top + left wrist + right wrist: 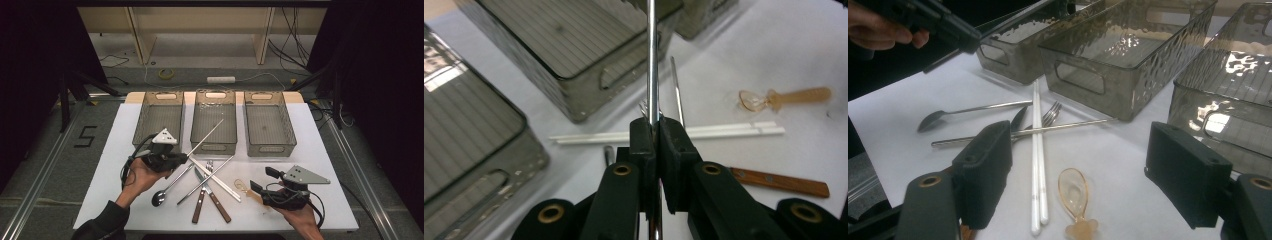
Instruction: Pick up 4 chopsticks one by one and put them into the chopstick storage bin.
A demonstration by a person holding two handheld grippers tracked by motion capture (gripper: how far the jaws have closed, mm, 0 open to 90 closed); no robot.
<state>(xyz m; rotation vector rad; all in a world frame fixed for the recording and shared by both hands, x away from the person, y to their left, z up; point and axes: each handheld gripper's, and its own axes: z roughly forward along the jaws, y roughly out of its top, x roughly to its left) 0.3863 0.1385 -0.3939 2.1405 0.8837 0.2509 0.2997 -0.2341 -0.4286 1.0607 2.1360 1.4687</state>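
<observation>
My left gripper [184, 159] [655, 127] is shut on a metal chopstick [206, 135] [651, 60], held above the table. The chopstick points up and away, with its tip over the middle bin [215, 142]. My right gripper [261, 179] [1083, 150] is open with nothing between its jaws, low over the white table near an amber plastic spoon [244, 188] [1074, 192]. A pair of white chopsticks [217, 173] [1037, 160], a second metal chopstick [206, 180] [1048, 130], a fork [209, 166], a metal spoon [161, 196] [963, 111] and two wooden-handled knives [200, 202] lie crossed between the grippers.
Three smoky clear bins stand in a row at the table's back: left [160, 120], middle, right [269, 127]. All three look empty. The white table top [320, 165] has bare room at its right and left front. Cables and a power strip [221, 79] lie on the floor beyond.
</observation>
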